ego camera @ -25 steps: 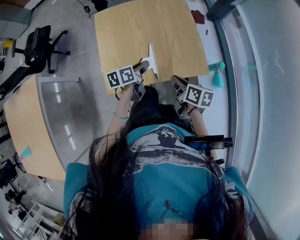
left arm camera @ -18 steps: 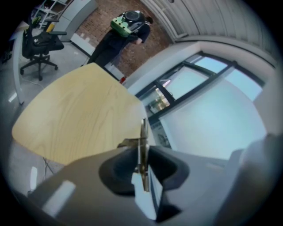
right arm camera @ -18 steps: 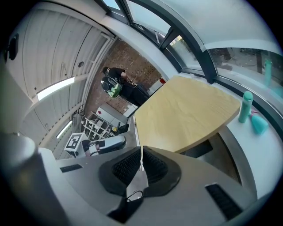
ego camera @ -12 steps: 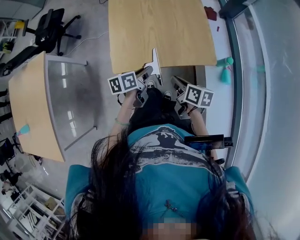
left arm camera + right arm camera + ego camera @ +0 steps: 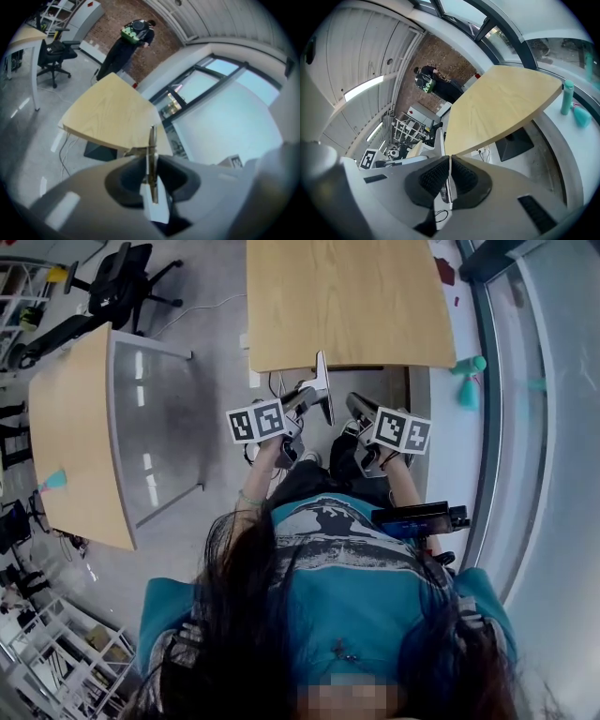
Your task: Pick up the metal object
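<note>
Grey floor (image 5: 211,287), pale wooden table (image 5: 347,296) | flat silver metal plate (image 5: 324,388) is clamped edge-on in left gripper (image 5: 306,401), in the air by the table's edge | right gripper (image 5: 359,409) jaws are pressed together, nothing held

Open-plan office or lab: pale wooden tables (image 5: 347,296), wheeled office chair (image 5: 124,276), wire shelving (image 5: 408,127), big windows (image 5: 225,105).

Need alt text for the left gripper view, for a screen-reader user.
The left tool is clamped on a thin metal object, seen edge-on and upright between its jaws. Beyond it are a light wooden table, a grey floor with an office chair, a person with a green backpack by a brick wall, and large windows at right.
</note>
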